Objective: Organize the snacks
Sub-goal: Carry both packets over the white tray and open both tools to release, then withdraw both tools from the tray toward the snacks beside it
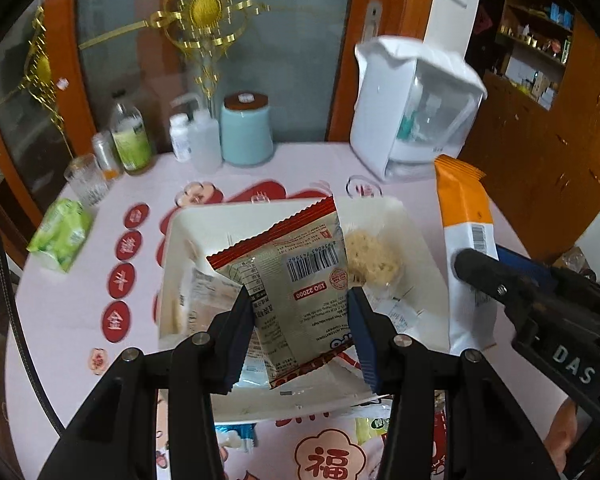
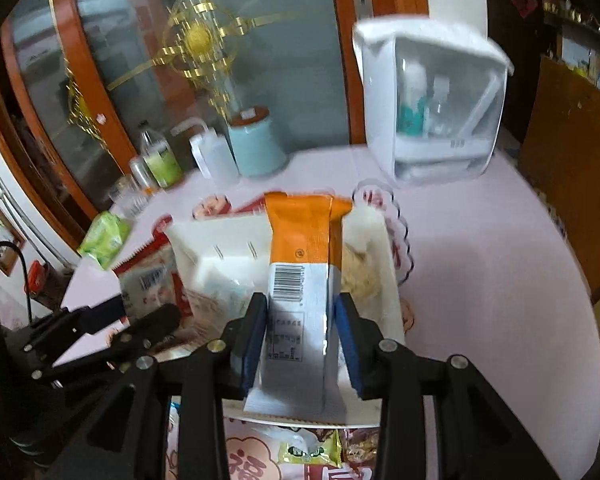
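Between the jaws of the left gripper [image 1: 300, 320] sits a silver snack packet with red serrated ends [image 1: 292, 280], held at about half opening, both pads pressing its lower body while its barcode end stands up past the fingertips. The packet hangs directly over the white box [image 1: 412, 216], which lies just beyond and below the fingers, with loose wrappers and a pale noodle cake [image 1: 372, 256] already inside.

The right gripper [image 2: 300, 332] has its jaws nearly closed on a tall orange-and-white pack [image 2: 300, 272], pads against both flat sides near its lower half; its orange top rises well past the fingertips and leans toward the box's far wall. I judge the pads are in contact, though the hold looks light.

The step in hand seems to be lowering both snacks into the box. To do it well, bring each packet down until its bottom edge is inside the walls before the jaws part, and stagger the two so they do not collide: the silver one toward the left half, the orange one toward the right, beside the noodle cake. Keeping the tall pack upright should save room.

Outward from the jaws, more packets lie on the tablecloth [image 2: 480, 260] just under the grippers, still unsorted.
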The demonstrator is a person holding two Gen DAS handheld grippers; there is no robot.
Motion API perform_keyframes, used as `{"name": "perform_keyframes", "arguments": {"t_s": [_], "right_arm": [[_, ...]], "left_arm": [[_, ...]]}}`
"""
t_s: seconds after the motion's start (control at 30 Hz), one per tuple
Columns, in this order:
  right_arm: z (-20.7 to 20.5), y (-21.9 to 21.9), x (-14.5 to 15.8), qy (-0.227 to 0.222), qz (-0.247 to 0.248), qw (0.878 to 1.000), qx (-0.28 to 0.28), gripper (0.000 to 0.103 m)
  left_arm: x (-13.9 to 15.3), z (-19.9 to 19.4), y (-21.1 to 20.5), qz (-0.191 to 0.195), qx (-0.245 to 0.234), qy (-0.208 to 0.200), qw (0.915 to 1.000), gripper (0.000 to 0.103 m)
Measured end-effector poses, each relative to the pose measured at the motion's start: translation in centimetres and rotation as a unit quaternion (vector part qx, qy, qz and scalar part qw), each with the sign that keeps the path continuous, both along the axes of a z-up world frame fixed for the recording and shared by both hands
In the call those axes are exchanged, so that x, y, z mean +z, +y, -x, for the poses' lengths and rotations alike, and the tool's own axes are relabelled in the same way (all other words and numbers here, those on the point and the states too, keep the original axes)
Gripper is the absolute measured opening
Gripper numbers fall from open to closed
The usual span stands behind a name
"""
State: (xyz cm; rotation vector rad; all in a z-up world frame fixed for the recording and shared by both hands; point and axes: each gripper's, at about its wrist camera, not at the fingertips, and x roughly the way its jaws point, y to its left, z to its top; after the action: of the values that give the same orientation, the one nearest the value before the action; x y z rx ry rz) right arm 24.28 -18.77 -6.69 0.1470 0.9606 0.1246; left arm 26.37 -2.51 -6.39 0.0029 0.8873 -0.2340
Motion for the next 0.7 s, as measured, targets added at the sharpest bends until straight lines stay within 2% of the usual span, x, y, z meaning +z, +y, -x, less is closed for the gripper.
{"name": "perform_keyframes", "arguments": {"t_s": [0.07,0.1,0.17,0.2,0.33,0.7], "right_arm": [[-0.3,-0.2,-1.1,0.016,-0.002,1.0,-0.004,0.041],[-0.3,-0.3,-1.6,0.021,-0.001,1.0,-0.008,0.049],[-0.3,-0.6,-2.0,0.028,-0.008,1.0,-0.013,0.053],[-0.3,-0.7,-2.2,0.03,-0.013,0.999,-0.013,0.053],[0.0,-0.8,-2.5,0.034,-0.017,0.999,-0.014,0.053],[2.6,-0.5,-1.1,0.021,-0.016,1.0,-0.005,0.053]], "left_arm": [[-1.2,-0.9,-0.1,0.003,0.005,0.012,0.9999,0.049],[-1.8,-1.4,0.0,0.006,0.009,0.02,0.9997,0.06],[-2.7,-2.0,0.3,0.016,0.02,0.032,0.9992,0.082],[-2.9,-2.1,0.7,0.021,0.027,0.033,0.9989,0.085],[-3.6,-2.5,1.6,0.043,0.029,0.047,0.9975,0.085],[-2.7,-0.3,2.4,0.036,0.038,0.036,0.998,0.085]]}}
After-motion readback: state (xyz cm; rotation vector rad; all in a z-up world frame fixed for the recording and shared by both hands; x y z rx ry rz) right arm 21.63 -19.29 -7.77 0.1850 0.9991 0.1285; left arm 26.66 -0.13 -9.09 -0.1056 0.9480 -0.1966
